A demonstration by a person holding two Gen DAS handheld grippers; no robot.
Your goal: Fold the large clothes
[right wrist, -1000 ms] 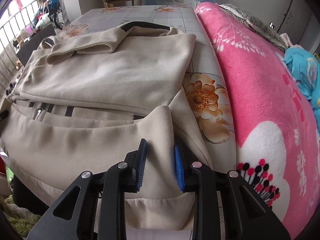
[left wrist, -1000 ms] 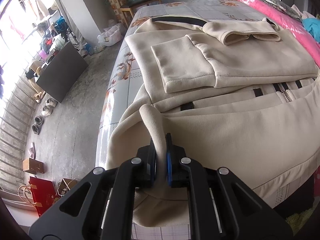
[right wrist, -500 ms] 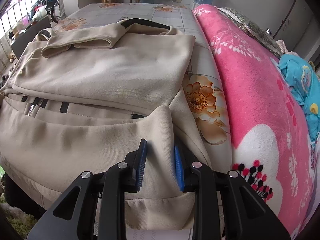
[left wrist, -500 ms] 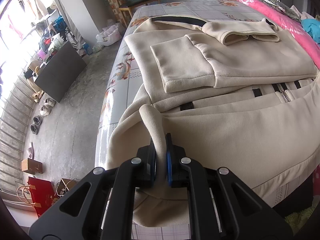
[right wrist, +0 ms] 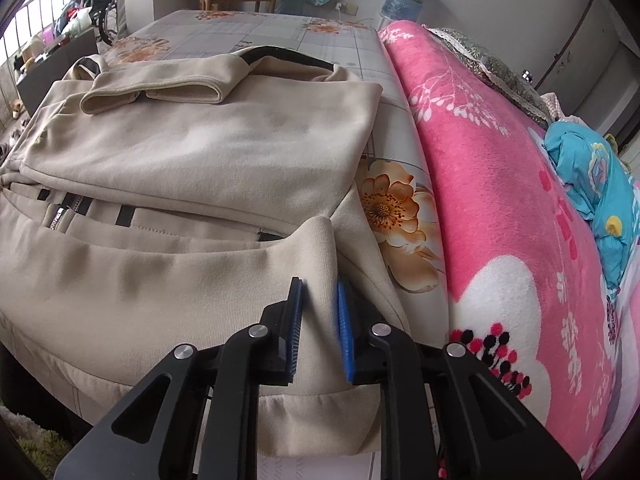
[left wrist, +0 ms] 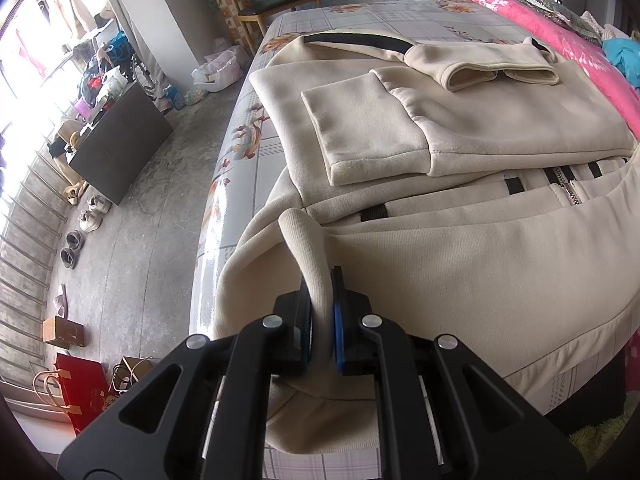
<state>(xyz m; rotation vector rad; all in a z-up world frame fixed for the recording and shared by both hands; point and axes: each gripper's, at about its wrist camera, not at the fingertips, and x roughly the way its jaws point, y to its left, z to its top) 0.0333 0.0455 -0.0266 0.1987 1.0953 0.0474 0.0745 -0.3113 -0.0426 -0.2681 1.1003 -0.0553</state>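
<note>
A large beige zip-up sweatshirt lies on the bed, its upper part and both sleeves folded over its middle. It also shows in the right wrist view. My left gripper is shut on a pinched fold of the near left hem corner. My right gripper is shut on the near right hem corner, its blue pads pressing a thick fold. Both corners are raised a little off the bed.
The bed has a grey floral sheet. A pink floral blanket and a blue cloth lie along the bed's right side. Left of the bed are a bare concrete floor, shoes, a dark cabinet and red bags.
Both grippers have stayed shut on the hem corners and lifted slightly forward; the folded upper part appears a bit lower and closer in both views.
</note>
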